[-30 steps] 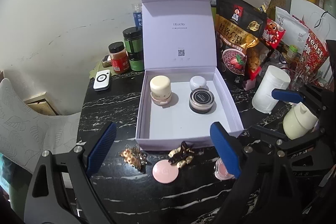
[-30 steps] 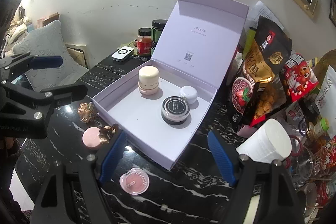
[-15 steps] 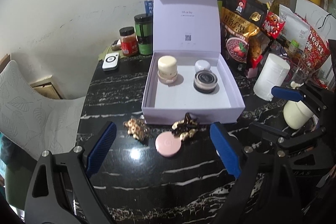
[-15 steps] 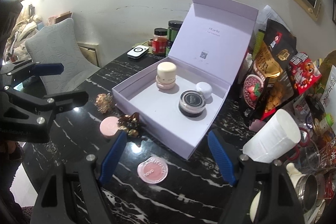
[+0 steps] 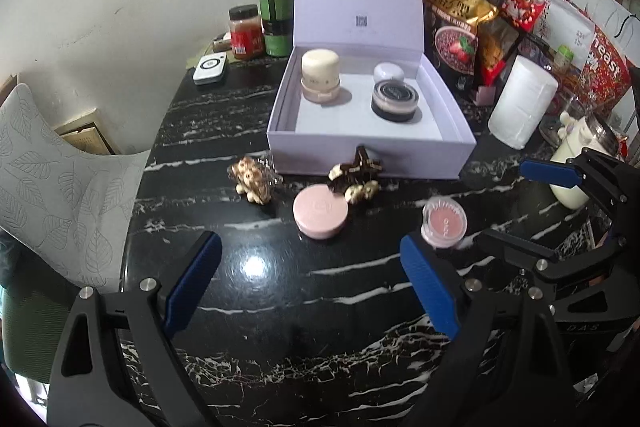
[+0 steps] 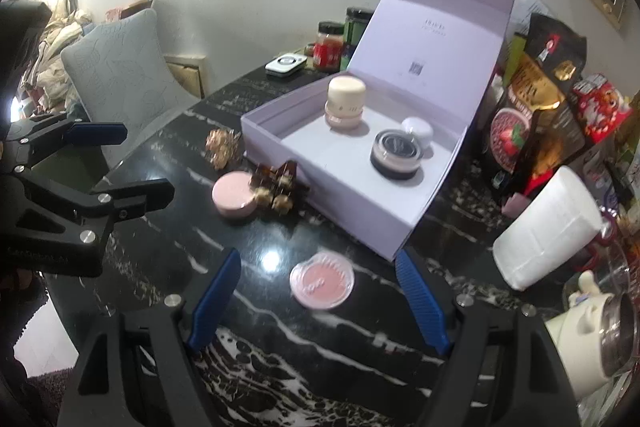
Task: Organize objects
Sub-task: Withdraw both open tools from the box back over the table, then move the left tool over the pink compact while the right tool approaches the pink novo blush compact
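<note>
Both tongs spread, empty – right tongs (image 6: 316,297) straddle the blush pot (image 6: 322,285); closing off-centre could skid it across the glossy table (image 6: 280,339) toward the left tongs (image 5: 310,283)

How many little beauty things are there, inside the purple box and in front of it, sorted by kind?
Jars in the box: 3: cream jar, black-lidded jar, white jar
Pink compacts on the table: 2: solid pink, clear-lidded
Hair clips on the table: 2: beaded clip, brown clip
Total: 7
</note>
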Demonstrator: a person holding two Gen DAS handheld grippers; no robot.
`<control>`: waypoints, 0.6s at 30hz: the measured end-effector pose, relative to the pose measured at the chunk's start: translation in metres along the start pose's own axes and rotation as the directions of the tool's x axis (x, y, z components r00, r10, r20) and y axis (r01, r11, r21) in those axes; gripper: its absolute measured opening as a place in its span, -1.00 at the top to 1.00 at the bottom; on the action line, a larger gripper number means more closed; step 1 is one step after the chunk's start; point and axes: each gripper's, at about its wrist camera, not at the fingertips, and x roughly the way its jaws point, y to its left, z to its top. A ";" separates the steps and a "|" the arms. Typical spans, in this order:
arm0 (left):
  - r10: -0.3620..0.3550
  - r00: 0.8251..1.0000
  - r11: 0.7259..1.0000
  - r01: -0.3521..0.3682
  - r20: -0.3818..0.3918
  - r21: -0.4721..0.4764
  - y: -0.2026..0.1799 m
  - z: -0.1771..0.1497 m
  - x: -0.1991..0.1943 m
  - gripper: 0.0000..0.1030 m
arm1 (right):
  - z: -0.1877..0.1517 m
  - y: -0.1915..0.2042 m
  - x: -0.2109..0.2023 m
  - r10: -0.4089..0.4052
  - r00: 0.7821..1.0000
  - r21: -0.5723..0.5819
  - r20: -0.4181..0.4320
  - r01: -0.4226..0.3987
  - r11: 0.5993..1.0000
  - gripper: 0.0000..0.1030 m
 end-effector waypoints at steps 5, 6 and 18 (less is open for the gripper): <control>-0.027 0.999 1.000 0.028 -0.028 0.014 -0.005 -0.014 0.011 -0.76 | -0.012 0.004 0.011 0.025 0.999 0.004 -0.027 -0.024 1.000 -0.57; -0.032 0.999 0.999 0.032 -0.036 0.010 -0.005 -0.016 0.014 -0.76 | -0.015 0.005 0.014 0.031 0.999 0.007 -0.034 -0.030 1.000 -0.57; -0.078 0.994 0.996 0.074 -0.082 -0.051 0.004 -0.031 0.044 -0.76 | -0.034 -0.001 0.041 0.070 0.995 0.058 -0.072 -0.065 0.996 -0.57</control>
